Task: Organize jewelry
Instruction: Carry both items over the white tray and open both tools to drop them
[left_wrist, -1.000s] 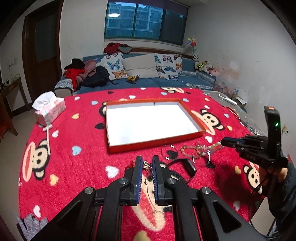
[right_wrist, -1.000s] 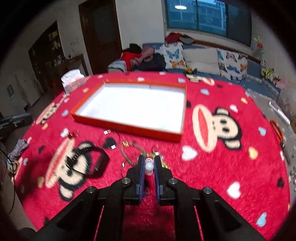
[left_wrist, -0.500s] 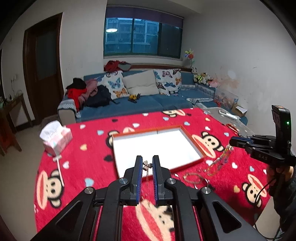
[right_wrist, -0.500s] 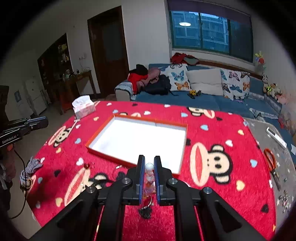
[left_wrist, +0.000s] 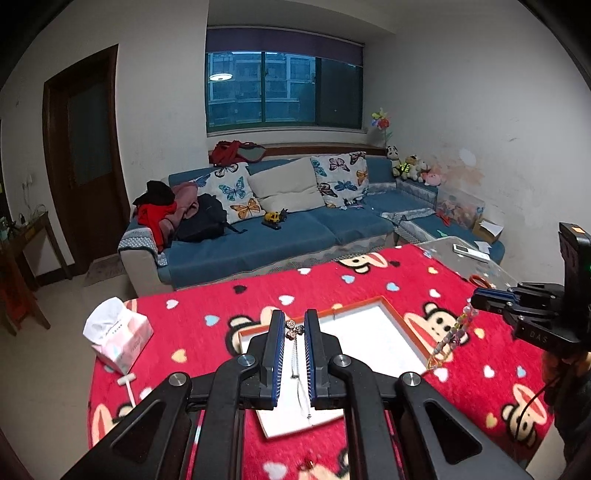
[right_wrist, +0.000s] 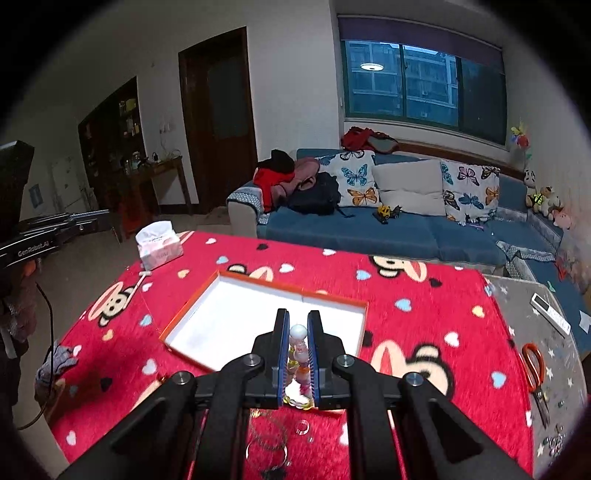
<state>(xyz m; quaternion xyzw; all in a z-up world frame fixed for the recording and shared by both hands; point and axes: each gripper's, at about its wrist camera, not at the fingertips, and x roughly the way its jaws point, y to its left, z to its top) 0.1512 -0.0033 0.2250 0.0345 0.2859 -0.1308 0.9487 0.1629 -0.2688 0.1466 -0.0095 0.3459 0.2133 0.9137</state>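
My left gripper (left_wrist: 294, 325) is shut on a thin chain necklace with a small rose-gold pendant (left_wrist: 294, 329); its chain hangs down over the orange tray with a white floor (left_wrist: 373, 334). My right gripper (right_wrist: 298, 326) is shut on a beaded bracelet (right_wrist: 300, 347) with a white pearl on top. In the left wrist view that right gripper (left_wrist: 476, 300) is at the right, the bead bracelet (left_wrist: 452, 338) dangling from it beside the tray's right rim. The tray (right_wrist: 221, 314) lies on the red cartoon cloth. Loose rings and chains (right_wrist: 271, 439) lie on the cloth under the right gripper.
A pink tissue pack (left_wrist: 118, 338) stands at the table's left corner, a white stick (left_wrist: 127, 384) beside it. Orange scissors (right_wrist: 533, 365) and a white remote (right_wrist: 550, 314) lie on the grey strip at the right. A blue sofa (left_wrist: 280, 236) stands beyond the table.
Both grippers have risen off the red cloth with their jewelry, which now hangs free. The tray looks smaller and lower in both views. The jaws stayed shut.
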